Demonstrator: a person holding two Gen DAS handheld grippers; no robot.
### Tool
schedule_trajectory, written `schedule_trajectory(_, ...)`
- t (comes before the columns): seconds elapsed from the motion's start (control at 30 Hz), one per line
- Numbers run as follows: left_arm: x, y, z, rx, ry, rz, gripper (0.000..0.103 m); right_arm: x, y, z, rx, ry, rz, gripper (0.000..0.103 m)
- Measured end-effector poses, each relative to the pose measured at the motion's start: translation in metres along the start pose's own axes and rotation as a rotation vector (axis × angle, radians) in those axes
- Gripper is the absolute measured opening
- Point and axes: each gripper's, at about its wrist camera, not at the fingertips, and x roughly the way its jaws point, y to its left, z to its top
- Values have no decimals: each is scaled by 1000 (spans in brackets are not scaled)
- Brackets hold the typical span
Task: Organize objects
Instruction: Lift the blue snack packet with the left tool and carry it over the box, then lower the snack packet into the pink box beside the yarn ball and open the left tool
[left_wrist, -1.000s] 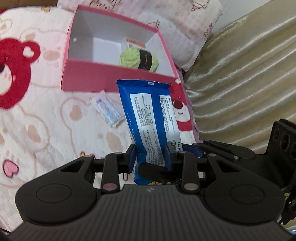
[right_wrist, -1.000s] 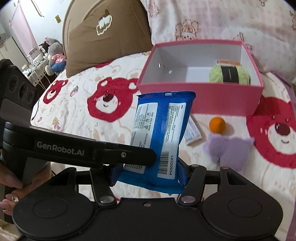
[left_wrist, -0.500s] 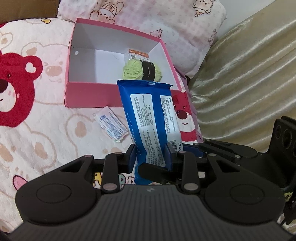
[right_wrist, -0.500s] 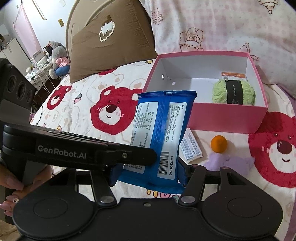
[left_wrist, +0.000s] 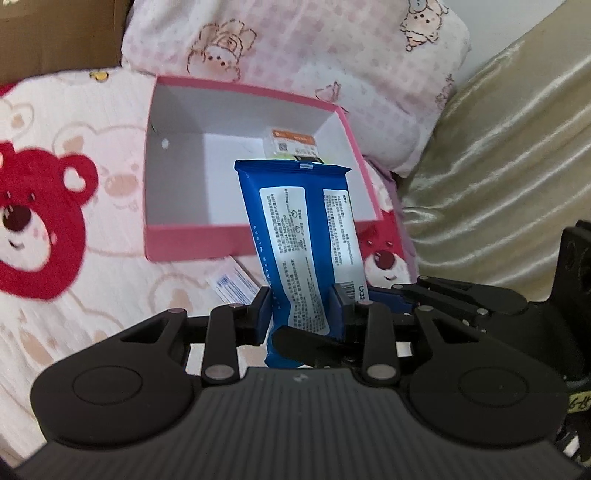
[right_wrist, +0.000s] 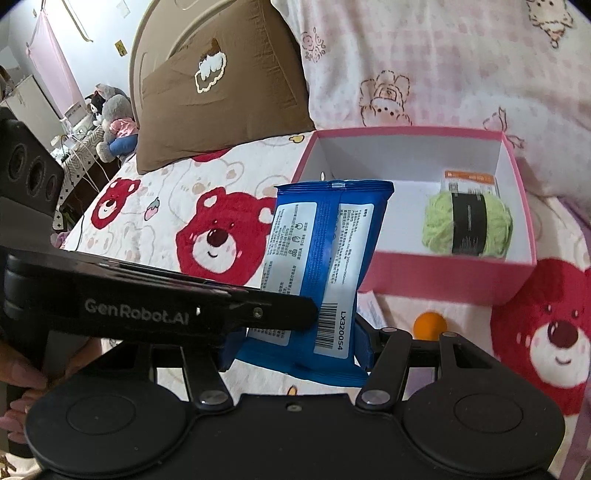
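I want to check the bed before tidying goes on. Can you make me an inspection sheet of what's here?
Surface: bedspread with red bear prints.
Job's things: blue wipes pack held upright in front of the open pink box; green yarn ball and a small orange-labelled packet inside the box.
Clutter: orange ball and white sachet on the bedspread by the box.
Grippers: left gripper and right gripper both shut on the wipes pack.
Cables: white cords near the far furniture.
Surroundings: brown pillow, pink pillow, plush toys, beige quilted fabric.
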Motion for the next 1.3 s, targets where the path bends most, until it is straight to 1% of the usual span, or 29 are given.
schedule_trajectory(0.13,9,4,17,-18,-31,28,31,11,-5,18,4,-10,0,64)
schedule_trajectory(0.33,37,13,50,-48,-33,62,32,33,-24,49,29,-1,12,64)
schedule_trajectory(0.43,54,11,63,-28,-29,118,31,49,-34,65,35,21,3,64)
schedule_trajectory(0.47,60,12,69,-27,-17,133,31,55,-38,69,43,31,5,63)
schedule_trajectory(0.53,72,17,78,-43,1,131,31,67,-44,77,35,50,-6,63)
schedule_trajectory(0.63,88,24,88,-55,20,150,31,82,-54,85,37,70,-14,62)
schedule_trajectory(0.77,113,37,94,-81,44,145,32,105,-70,90,44,94,-1,62)
schedule_trajectory(0.87,138,52,89,-141,32,166,32,127,-83,90,51,123,-2,62)
schedule_trajectory(0.93,156,64,89,-192,49,166,32,146,-90,89,61,160,-16,62)
schedule_trajectory(1.0,168,72,89,-227,53,152,30,158,-94,87,60,170,-48,62)
schedule_trajectory(1.17,185,74,89,-213,61,149,30,170,-109,84,112,169,-57,62)
schedule_trajectory(1.3,196,78,90,-210,91,145,30,179,-113,79,130,181,-65,62)
